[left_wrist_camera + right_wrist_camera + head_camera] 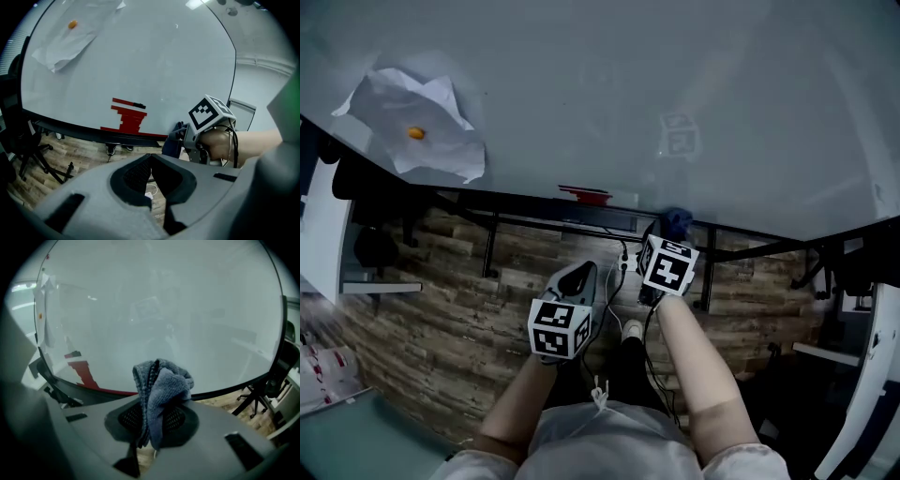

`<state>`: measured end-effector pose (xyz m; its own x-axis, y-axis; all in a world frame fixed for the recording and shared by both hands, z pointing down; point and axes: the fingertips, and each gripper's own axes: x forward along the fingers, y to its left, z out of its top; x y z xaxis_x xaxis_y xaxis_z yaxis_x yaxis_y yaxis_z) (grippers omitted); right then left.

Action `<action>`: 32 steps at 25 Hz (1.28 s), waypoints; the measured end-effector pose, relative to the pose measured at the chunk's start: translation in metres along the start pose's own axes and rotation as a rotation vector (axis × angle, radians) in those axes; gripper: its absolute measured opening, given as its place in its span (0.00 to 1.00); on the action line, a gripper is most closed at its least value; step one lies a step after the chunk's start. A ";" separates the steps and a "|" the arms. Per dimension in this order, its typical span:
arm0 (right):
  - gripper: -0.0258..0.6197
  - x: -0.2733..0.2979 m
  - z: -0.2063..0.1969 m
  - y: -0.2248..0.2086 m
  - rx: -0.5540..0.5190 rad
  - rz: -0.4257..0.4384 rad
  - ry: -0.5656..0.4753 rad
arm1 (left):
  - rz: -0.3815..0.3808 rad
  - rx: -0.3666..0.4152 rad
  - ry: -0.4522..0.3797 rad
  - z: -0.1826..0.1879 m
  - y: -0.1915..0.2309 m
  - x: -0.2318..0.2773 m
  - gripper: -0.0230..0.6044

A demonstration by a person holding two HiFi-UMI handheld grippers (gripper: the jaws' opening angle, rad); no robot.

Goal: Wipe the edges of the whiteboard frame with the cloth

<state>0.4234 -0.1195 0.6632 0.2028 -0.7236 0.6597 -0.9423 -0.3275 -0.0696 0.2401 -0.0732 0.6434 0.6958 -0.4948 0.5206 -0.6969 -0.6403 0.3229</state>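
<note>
Down at the whiteboard's lower frame edge (225, 388), the right gripper (667, 246) is clamped on the blue cloth (161, 390) (bunched up). The left gripper (150, 158) hovers nearby, jaws together, empty.

Wood-plank floor (450, 347), black office chair (255, 401) at one side, pale wall (262, 84), dim cool light

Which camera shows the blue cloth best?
The right gripper view: the cloth sits centre frame, pinched in the right gripper. The head view shows only a small blue tuft; the left gripper view, a dark sliver.
</note>
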 end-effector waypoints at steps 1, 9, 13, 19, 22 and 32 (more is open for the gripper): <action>0.15 0.001 0.001 0.009 0.019 0.012 0.002 | 0.012 -0.009 -0.003 0.000 0.009 -0.006 0.07; 0.15 0.003 0.007 0.080 -0.036 0.023 0.001 | 0.100 -0.059 -0.033 0.002 0.079 -0.050 0.07; 0.14 0.013 -0.005 0.129 -0.123 0.129 0.065 | 0.112 -0.085 -0.036 -0.001 0.105 -0.065 0.07; 0.14 0.024 -0.010 0.194 -0.160 0.165 0.097 | 0.131 -0.111 -0.050 0.000 0.150 -0.093 0.07; 0.14 0.029 -0.010 0.223 -0.167 0.188 0.110 | 0.140 -0.124 -0.063 0.000 0.172 -0.106 0.07; 0.14 0.041 -0.016 0.330 -0.281 0.221 0.120 | 0.193 -0.125 -0.084 -0.004 0.259 -0.161 0.07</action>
<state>0.1168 -0.2480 0.6790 -0.0301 -0.6765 0.7358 -0.9995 0.0200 -0.0225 -0.0533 -0.1572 0.6460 0.5556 -0.6517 0.5162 -0.8310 -0.4539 0.3215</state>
